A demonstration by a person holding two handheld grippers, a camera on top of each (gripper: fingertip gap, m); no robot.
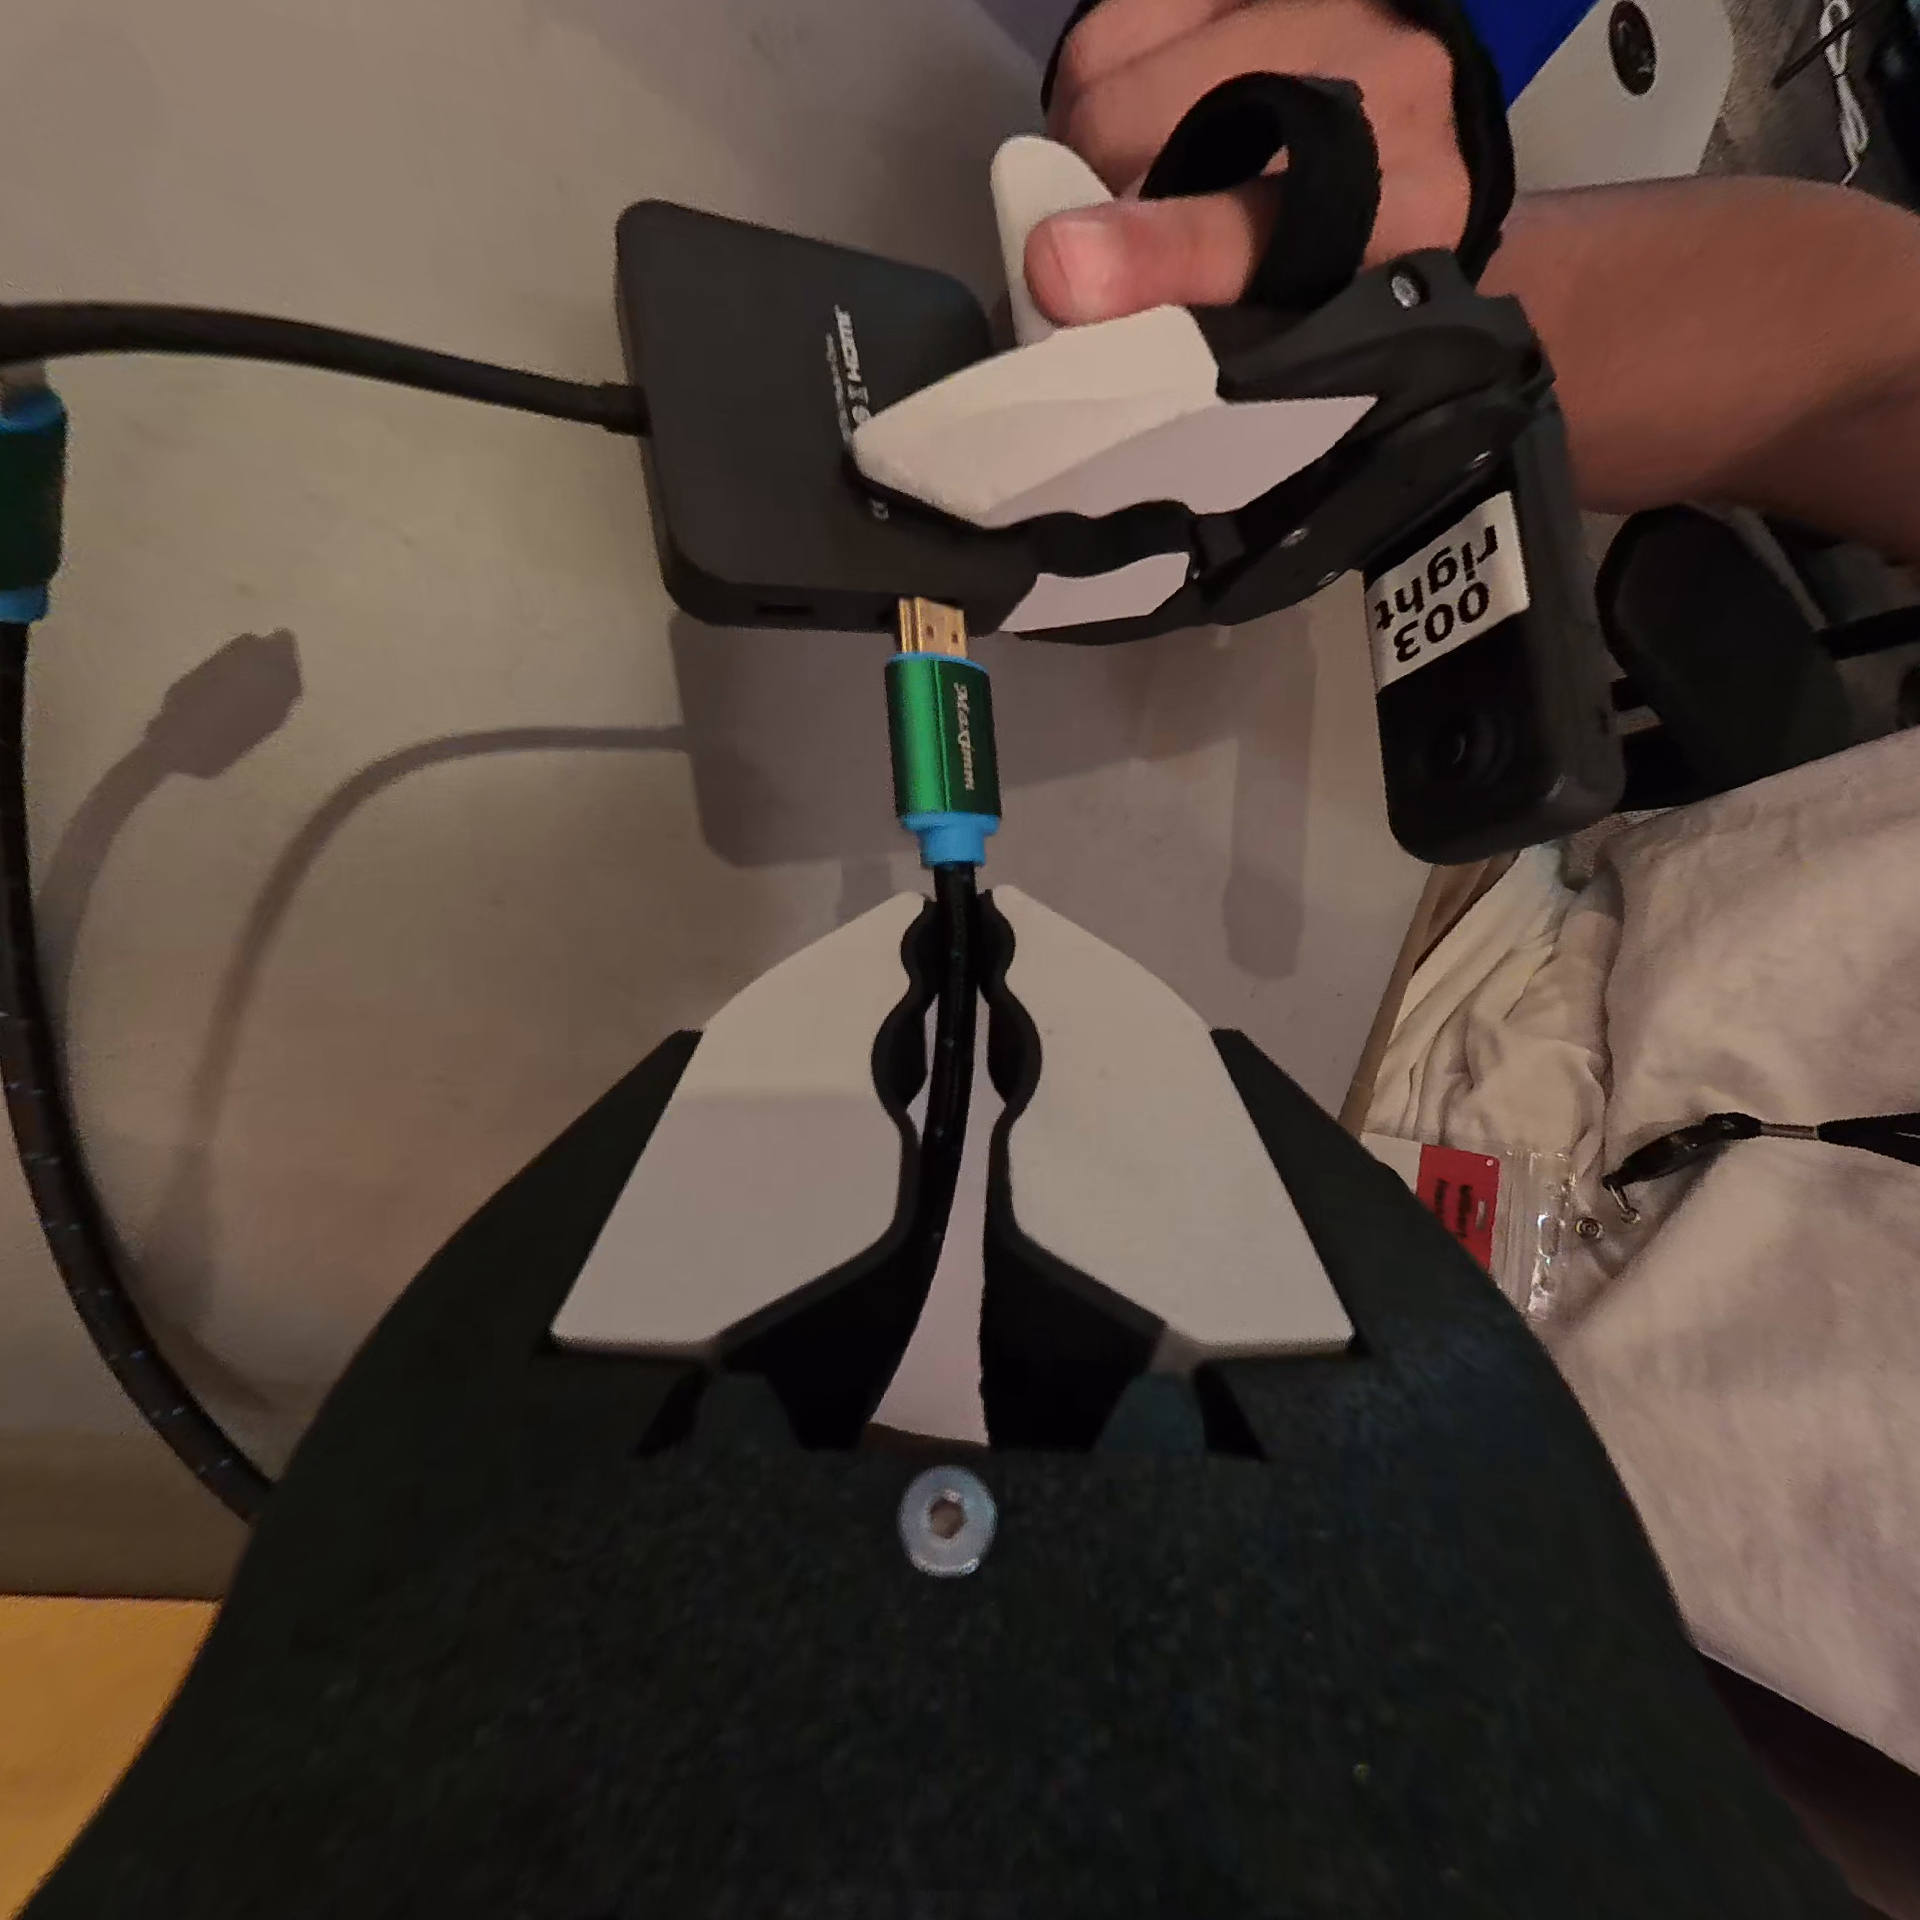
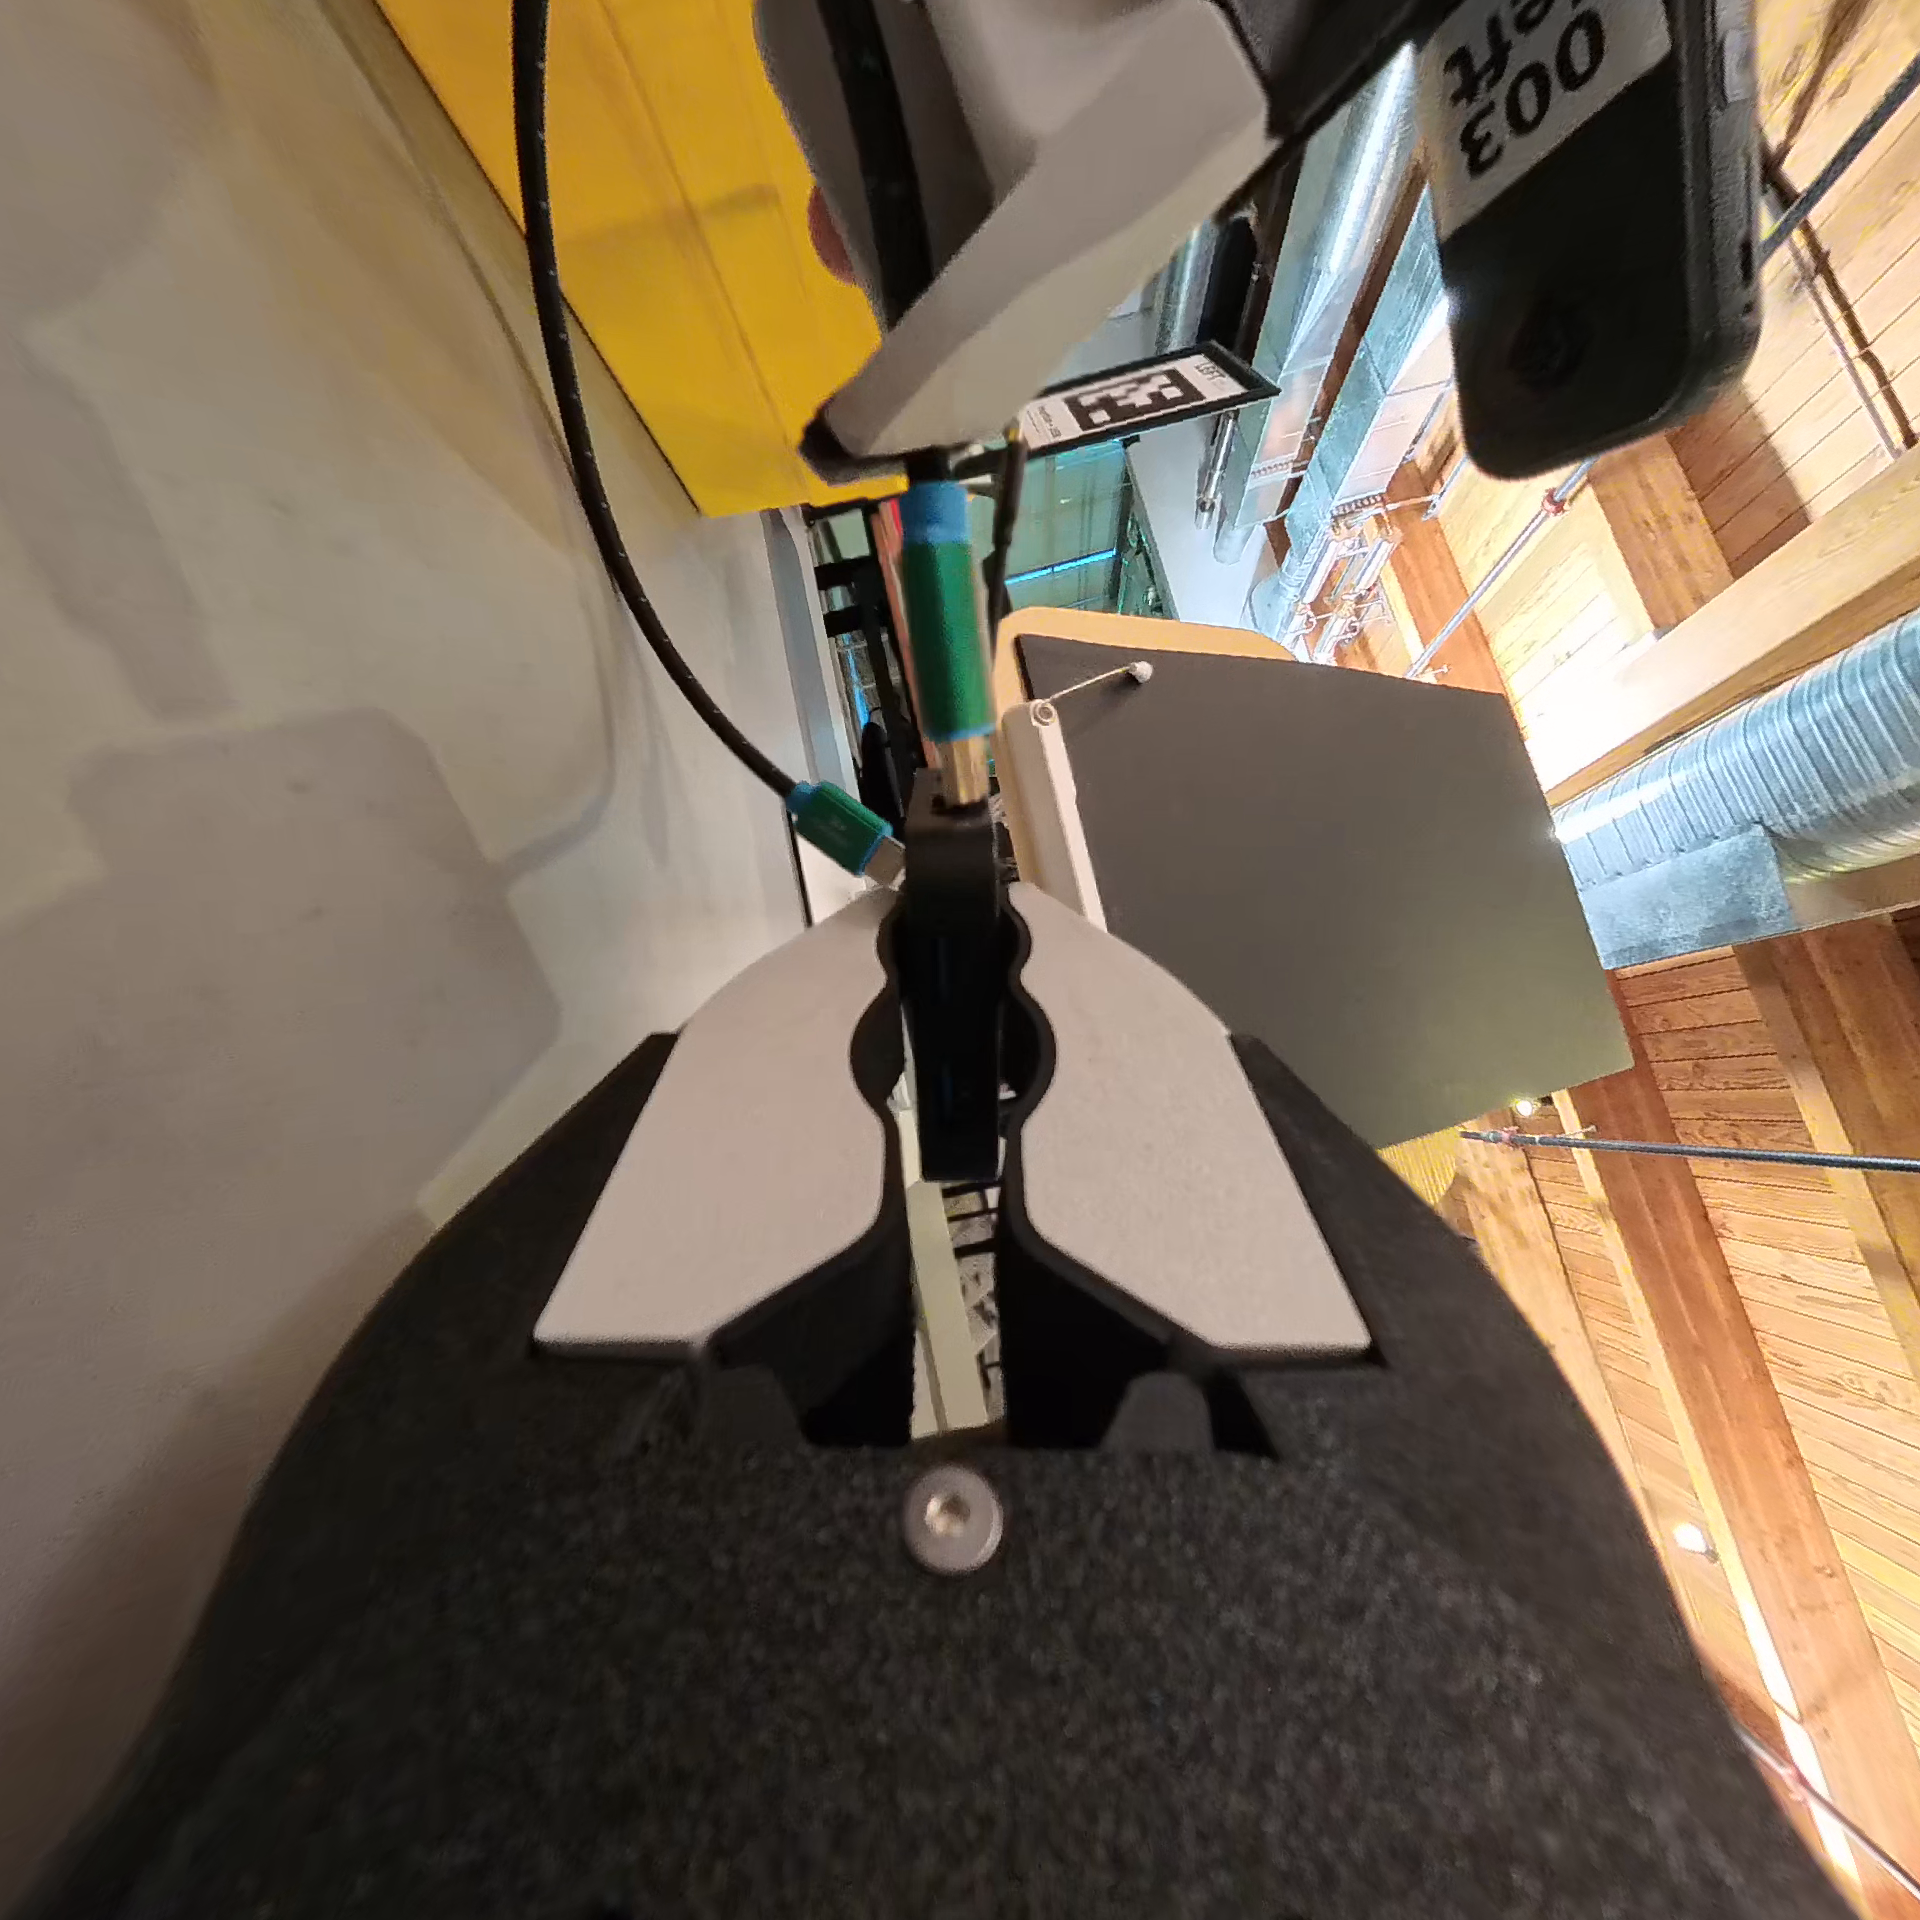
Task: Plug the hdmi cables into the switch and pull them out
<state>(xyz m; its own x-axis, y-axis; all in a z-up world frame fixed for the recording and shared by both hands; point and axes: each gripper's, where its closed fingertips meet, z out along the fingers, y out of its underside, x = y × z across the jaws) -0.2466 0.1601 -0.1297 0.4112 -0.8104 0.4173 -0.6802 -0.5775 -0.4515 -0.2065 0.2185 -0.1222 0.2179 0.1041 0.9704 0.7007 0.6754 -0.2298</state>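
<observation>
My left gripper (image 1: pixel 956 909) is shut on the black braided HDMI cable (image 1: pixel 951 1039) just behind its green plug (image 1: pixel 940 748). The plug's gold tip (image 1: pixel 932 627) sits partly inside a port on the near edge of the black switch (image 1: pixel 790 416). The right gripper (image 1: pixel 935 509) clamps the switch's right end, held by a hand (image 1: pixel 1247 135). In the right wrist view, my right gripper (image 2: pixel 951 920) is shut on the switch (image 2: pixel 951 997), seen edge-on. The green plug (image 2: pixel 940 634) enters it from above, held by the left gripper (image 2: pixel 883 447). A second green plug (image 2: pixel 836 826) hangs loose to the left.
A thick black cable (image 1: pixel 312 348) leaves the switch's left side. Another green plug (image 1: pixel 26 509) and braided cable (image 1: pixel 62 1195) run along the left edge. A grey garment (image 1: pixel 1662 1143) lies at the right. A yellow panel (image 2: pixel 686 208) and a dark board (image 2: pixel 1299 883) stand beyond. About 7 cm separates my left fingertips from my right. It is some 20 cm from my left tips to the yellow panel (image 2: pixel 686 208).
</observation>
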